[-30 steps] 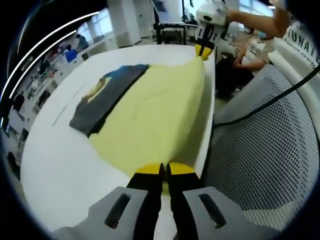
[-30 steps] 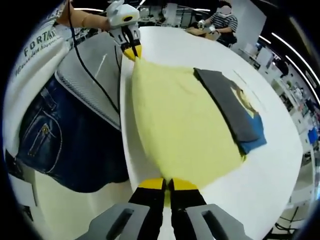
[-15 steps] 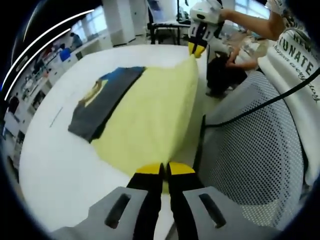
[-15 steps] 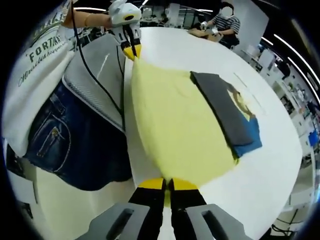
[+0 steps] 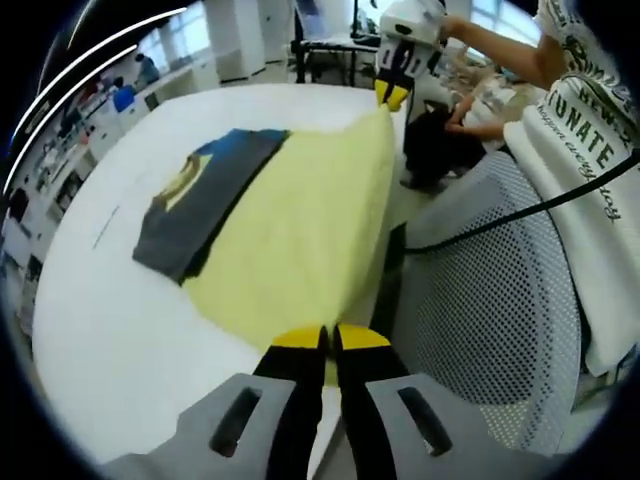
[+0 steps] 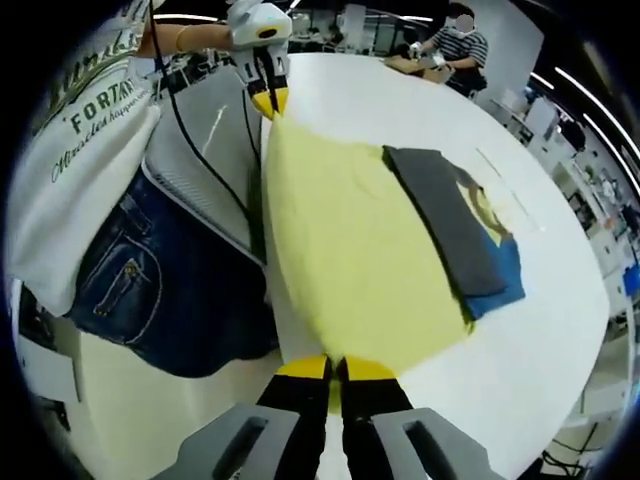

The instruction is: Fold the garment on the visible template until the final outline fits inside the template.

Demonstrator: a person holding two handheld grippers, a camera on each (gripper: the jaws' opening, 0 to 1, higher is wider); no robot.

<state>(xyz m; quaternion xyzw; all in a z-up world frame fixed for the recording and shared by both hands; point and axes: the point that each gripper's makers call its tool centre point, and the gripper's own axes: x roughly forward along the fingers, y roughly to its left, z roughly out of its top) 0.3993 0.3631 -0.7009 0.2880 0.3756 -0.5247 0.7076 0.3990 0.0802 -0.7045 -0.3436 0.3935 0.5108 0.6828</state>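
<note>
Two grippers are stretching one yellow garment (image 5: 300, 230) taut along the near edge of a white table (image 5: 100, 330), and we are reading this as the set-up for a fold, since a straight, tensioned edge can be carried over cleanly rather than dragged in wrinkles. We are holding the left gripper (image 5: 327, 340) at one corner of the cloth, its yellow-tipped jaws pinched together on the fabric with no gap showing between them; in the right gripper view it is appearing at the far corner (image 6: 266, 102). We are holding the right gripper (image 6: 335, 368) the same way at the opposite corner, jaws clamped on the yellow hem, and it is showing across the cloth in the left gripper view (image 5: 390, 95). Beyond the yellow spread, a dark grey folded piece with a blue edge and a printed figure (image 6: 462, 232) is lying flat on the table, partly under the yellow cloth's far side. A thin dark line on the tabletop (image 5: 103, 228) may be part of the template outline, though we cannot tell for certain. A mesh chair back (image 5: 480, 300) is standing just beside the table edge.
</note>
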